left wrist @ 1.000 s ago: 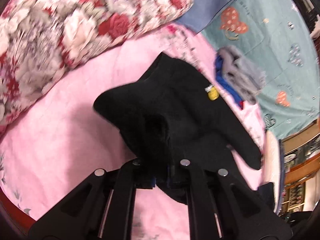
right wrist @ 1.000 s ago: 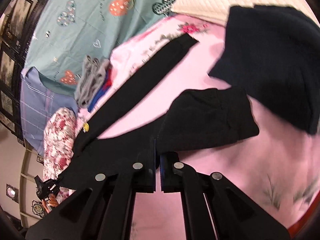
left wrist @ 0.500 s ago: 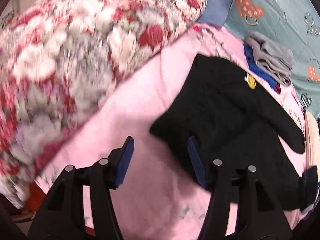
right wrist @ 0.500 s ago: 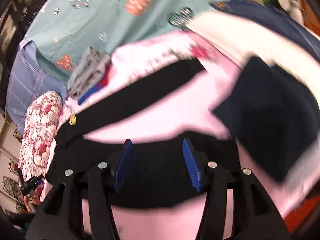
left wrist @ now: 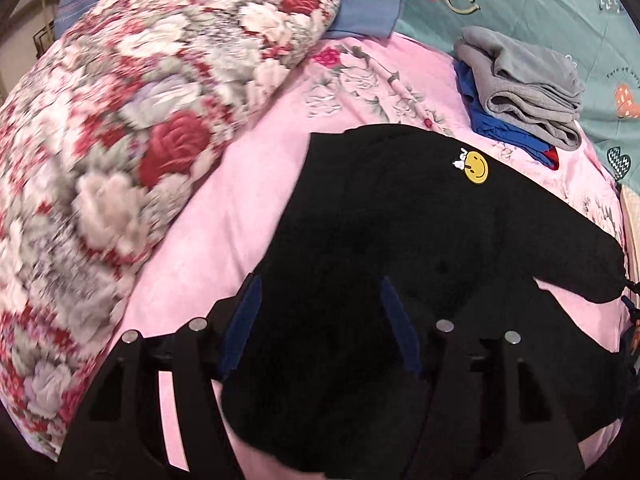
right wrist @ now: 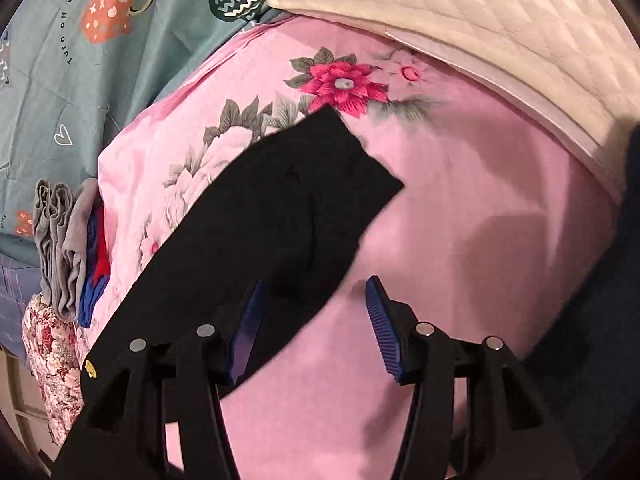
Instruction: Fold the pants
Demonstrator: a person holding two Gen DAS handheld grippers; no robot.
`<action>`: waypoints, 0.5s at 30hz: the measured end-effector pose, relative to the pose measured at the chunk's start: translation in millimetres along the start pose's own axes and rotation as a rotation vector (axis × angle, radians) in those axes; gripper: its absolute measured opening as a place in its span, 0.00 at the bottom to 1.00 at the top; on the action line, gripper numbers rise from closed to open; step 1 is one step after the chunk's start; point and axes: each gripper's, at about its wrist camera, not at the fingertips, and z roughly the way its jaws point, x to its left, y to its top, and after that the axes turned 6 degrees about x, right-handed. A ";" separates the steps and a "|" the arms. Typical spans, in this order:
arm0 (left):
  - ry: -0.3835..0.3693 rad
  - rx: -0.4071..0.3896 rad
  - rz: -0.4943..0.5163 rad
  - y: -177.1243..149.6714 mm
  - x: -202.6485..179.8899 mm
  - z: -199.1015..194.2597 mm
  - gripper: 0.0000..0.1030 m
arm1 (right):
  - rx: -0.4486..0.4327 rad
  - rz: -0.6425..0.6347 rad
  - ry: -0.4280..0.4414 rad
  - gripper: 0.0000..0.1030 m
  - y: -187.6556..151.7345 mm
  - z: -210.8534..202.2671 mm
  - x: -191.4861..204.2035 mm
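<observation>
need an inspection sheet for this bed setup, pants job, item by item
surface: pink floral bedspread, bare beside the pants
job's things: black pants lying on the spread, smiley patch up
clutter: folded grey clothes over blue ones; floral quilt; cream quilted pad
grippers: left gripper jaws opening above the pants; right gripper jaws apart at the leg end, gripping nothing
cables: nothing seen
surroundings: teal patterned sheet

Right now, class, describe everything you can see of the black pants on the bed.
The black pants look like soft, matte knit. They lie spread on the pink floral sheet, not yet folded small. A yellow smiley badge sits near the waist. One leg end reaches towards a red flower print. Neither open gripper grips them; the left gripper, jaws opening, hovers over the fabric.
</observation>
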 end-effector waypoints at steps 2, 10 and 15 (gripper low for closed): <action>0.004 0.009 0.013 9.8 -10.9 9.8 0.63 | 0.008 -0.028 0.030 0.10 4.0 5.5 3.0; -0.021 0.022 0.009 47.4 -26.0 36.6 0.63 | -0.111 -0.060 -0.099 0.01 23.0 -29.9 3.0; -0.033 0.025 -0.021 79.0 -12.2 46.9 0.71 | -0.144 -0.182 -0.176 0.09 7.9 -45.3 9.6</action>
